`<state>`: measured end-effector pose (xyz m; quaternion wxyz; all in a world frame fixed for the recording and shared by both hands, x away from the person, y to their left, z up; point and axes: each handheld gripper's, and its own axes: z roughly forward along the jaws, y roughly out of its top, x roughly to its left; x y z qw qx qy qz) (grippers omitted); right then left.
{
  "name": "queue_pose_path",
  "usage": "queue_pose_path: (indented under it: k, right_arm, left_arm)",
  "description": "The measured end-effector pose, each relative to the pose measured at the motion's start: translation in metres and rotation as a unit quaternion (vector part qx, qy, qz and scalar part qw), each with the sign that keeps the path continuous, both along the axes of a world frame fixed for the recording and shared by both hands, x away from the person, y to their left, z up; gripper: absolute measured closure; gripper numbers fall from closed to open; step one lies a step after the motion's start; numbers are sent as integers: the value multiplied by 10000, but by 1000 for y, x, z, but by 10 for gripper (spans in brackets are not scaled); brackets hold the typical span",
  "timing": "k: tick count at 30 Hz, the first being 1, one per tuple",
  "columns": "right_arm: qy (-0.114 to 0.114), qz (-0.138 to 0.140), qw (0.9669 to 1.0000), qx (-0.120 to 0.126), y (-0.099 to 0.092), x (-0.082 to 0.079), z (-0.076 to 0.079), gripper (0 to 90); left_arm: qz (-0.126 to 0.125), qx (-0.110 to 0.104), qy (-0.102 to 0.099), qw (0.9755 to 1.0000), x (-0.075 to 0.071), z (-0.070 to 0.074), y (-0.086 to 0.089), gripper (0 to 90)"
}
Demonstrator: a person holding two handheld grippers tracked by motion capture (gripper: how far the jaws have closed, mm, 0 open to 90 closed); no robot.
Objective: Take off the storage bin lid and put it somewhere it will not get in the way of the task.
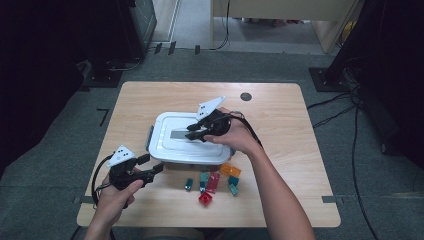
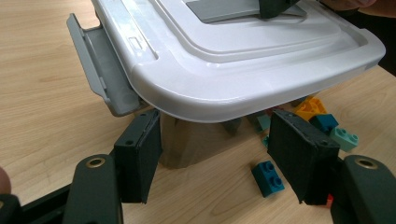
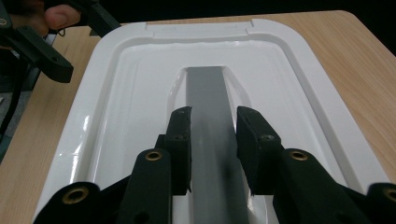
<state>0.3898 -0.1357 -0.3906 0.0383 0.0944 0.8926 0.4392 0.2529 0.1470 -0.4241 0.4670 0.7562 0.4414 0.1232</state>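
Right gripper [image 3: 214, 140] sits over the white plastic box lid [image 1: 170, 140], its black jaws straddling the flat grey handle strip [image 3: 210, 112] as if to grip or steady it; whether they pinch it I cannot tell. Left gripper [image 2: 215, 154] waits wide open and empty at the box's near corner, beside the unlatched grey side clasp [image 2: 100, 70], probably ready to lift the rim. Small coloured building bricks [image 1: 215, 182] lie loose on the wooden table [image 1: 280, 200] just beside the box.
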Motion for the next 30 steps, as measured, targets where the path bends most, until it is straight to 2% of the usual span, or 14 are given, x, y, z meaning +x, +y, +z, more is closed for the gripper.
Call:
queue_pose_path:
  k: [3, 10, 19, 23, 26, 30]
  right_arm:
    - [3, 6, 10000, 24, 0, 0, 0, 679]
    - [2, 12, 10000, 79, -2, 0, 2, 679]
    - [19, -87, 9996, 261, -11, 1, 8, 680]
    - [35, -159, 9996, 228, -13, 2, 8, 680]
    - [35, -246, 9997, 50, -12, 2, 6, 681]
    - [50, -331, 9994, 65, -13, 3, 5, 680]
  left_arm:
    - [15, -71, -24, 10000, -1, 2, 1, 353]
    - [33, -52, -92, 9999, -2, 4, -1, 353]
    - [-41, -76, -283, 9996, -6, 9, -5, 351]
    - [-10, -70, -256, 9996, -5, 7, -4, 352]
    - [17, -66, -204, 9998, -3, 6, -2, 352]
    - [12, -56, -195, 9998, -3, 6, -2, 352]
